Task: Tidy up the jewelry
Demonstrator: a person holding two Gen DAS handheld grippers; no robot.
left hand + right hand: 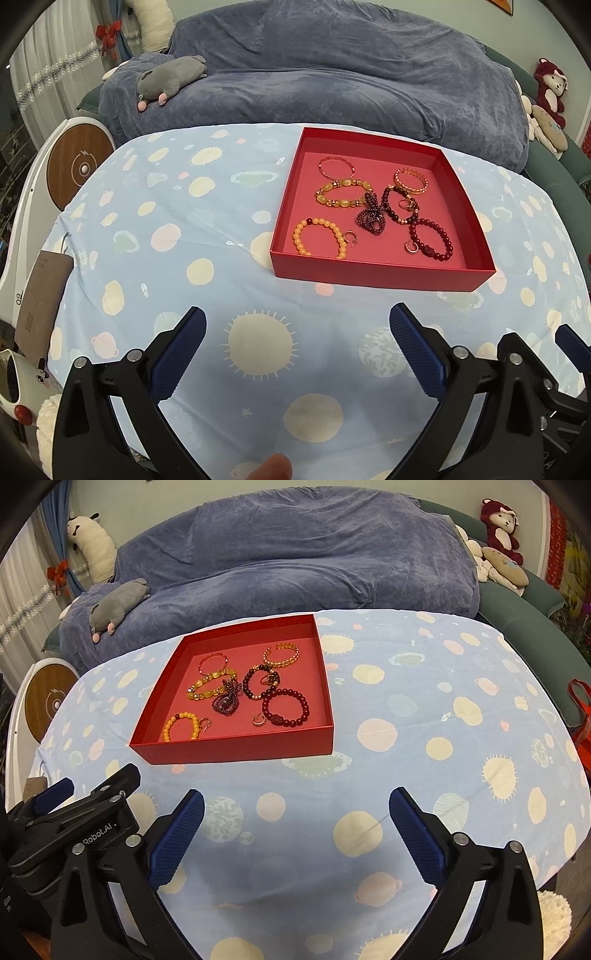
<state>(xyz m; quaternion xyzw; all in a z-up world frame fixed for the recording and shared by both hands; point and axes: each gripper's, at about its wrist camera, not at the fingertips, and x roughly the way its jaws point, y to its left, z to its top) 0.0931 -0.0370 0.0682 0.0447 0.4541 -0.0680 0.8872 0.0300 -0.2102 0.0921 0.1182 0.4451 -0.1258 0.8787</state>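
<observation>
A shallow red box sits on the blue planet-print tablecloth and holds several bracelets and small rings: an orange bead bracelet, a dark red bead bracelet, a yellow stone bracelet, a gold cuff and a dark bead bundle. My left gripper is open and empty, well short of the box. My right gripper is open and empty, right of the left one and in front of the box.
A sofa under a blue-grey cover lies behind the table, with a grey plush toy and stuffed animals. A white device with a round wooden panel stands at the left. A brown tag hangs at the table's left edge.
</observation>
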